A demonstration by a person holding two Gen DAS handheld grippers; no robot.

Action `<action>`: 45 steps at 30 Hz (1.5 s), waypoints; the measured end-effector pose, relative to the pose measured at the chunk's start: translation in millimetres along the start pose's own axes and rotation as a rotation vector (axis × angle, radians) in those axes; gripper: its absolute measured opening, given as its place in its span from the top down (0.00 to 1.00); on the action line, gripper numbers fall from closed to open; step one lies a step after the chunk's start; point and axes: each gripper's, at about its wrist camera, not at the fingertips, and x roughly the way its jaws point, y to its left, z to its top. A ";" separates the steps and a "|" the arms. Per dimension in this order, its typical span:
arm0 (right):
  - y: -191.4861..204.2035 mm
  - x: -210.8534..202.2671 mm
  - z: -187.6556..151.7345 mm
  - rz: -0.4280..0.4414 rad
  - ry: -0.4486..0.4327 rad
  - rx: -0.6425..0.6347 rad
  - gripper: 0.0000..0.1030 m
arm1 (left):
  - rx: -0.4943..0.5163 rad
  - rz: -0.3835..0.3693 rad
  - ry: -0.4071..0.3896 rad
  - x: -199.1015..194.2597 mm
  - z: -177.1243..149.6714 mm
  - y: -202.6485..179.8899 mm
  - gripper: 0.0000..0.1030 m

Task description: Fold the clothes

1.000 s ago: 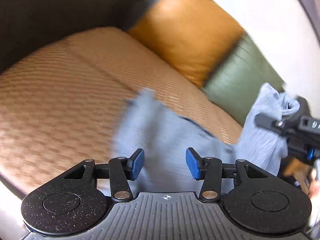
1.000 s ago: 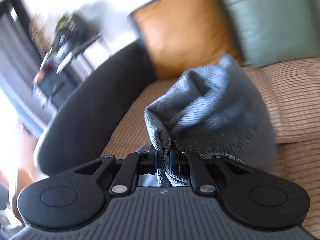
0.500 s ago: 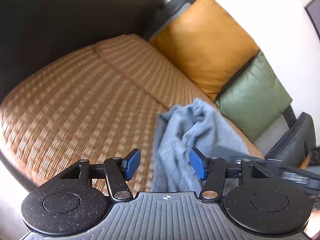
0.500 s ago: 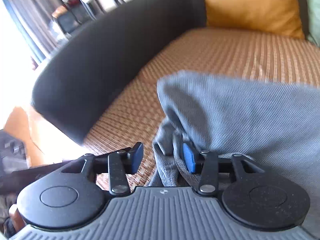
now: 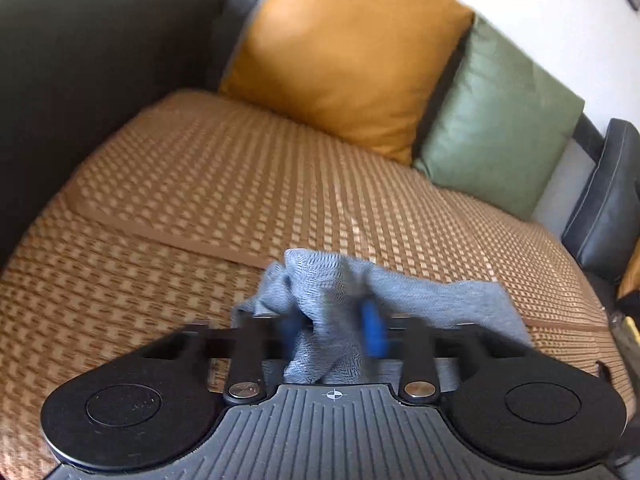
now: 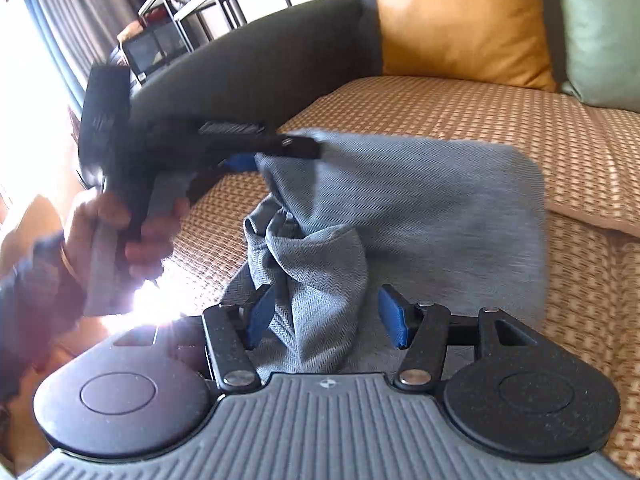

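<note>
From the left wrist, a bunched fold of the grey garment [image 5: 320, 300] on the woven sofa seat [image 5: 200, 184] is seen pinched by the blurred left gripper [image 5: 332, 334], while from the right wrist, the right gripper [image 6: 326, 316] is seen spread wide around loose cloth.

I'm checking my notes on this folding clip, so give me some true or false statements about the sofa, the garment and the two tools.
1. The right tool is open, with the grey garment bunched between its pads. True.
2. The garment lies neatly folded flat. False: it is crumpled and bunched.
3. An orange cushion sits beside a green cushion. True.
4. The seat is covered by a plain white sheet. False: a brown woven mat covers it.
5. The left tool is far from the garment. False: cloth sits between its blurred fingers.
</note>
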 end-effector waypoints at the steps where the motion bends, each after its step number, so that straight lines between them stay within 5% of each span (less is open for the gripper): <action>1: 0.8 9.3 2.8 0.002 0.007 0.000 0.40 | -0.014 -0.009 0.014 3.2 4.2 1.6 0.93; 2: 1.5 18.6 5.6 0.005 0.015 0.000 0.42 | -0.014 -0.014 0.021 4.8 10.3 2.1 0.95; 4: 3.0 37.3 11.1 0.009 0.029 0.000 0.87 | -0.014 -0.023 0.033 7.9 22.5 3.1 0.96; 5: 5.6 37.7 12.7 0.042 0.020 0.001 0.95 | -0.014 -0.028 0.039 9.4 28.6 3.7 0.96; 8: 24.6 30.9 15.1 0.145 -0.015 -0.072 0.95 | 0.010 -0.022 0.055 19.4 43.8 4.2 0.96; 16: 62.4 81.5 -9.4 0.176 0.126 -0.241 0.95 | 0.049 0.034 0.092 47.8 34.9 16.2 0.93; 19: 70.8 87.0 -17.2 0.187 0.130 -0.296 0.92 | 0.034 0.066 0.077 43.6 29.0 24.1 0.71; 22: 77.6 84.7 -21.1 0.203 0.136 -0.342 0.87 | 0.009 0.098 0.052 33.8 26.9 32.2 0.35; 28: 94.7 60.0 -34.4 0.317 0.146 -0.422 0.77 | -0.001 0.173 -0.019 -4.0 28.5 40.1 0.41; 32: 70.1 24.5 -27.7 0.252 0.016 -0.325 0.74 | 0.082 0.112 -0.037 -45.1 19.9 19.8 0.54; 35: 23.8 2.7 -9.8 0.113 -0.096 -0.202 0.58 | 0.202 0.044 -0.024 -51.6 -2.5 -12.2 0.54; 41: -71.9 14.4 35.5 0.053 -0.119 0.100 0.61 | 0.247 0.049 0.022 0.3 -17.4 -47.1 0.48; 43: -89.0 32.4 42.8 0.043 -0.089 0.136 0.74 | 0.233 0.067 0.047 16.6 -18.9 -48.1 0.41; 45: -102.9 51.1 43.1 -0.012 -0.082 0.178 0.99 | 0.202 0.067 0.061 28.3 -21.2 -41.8 0.39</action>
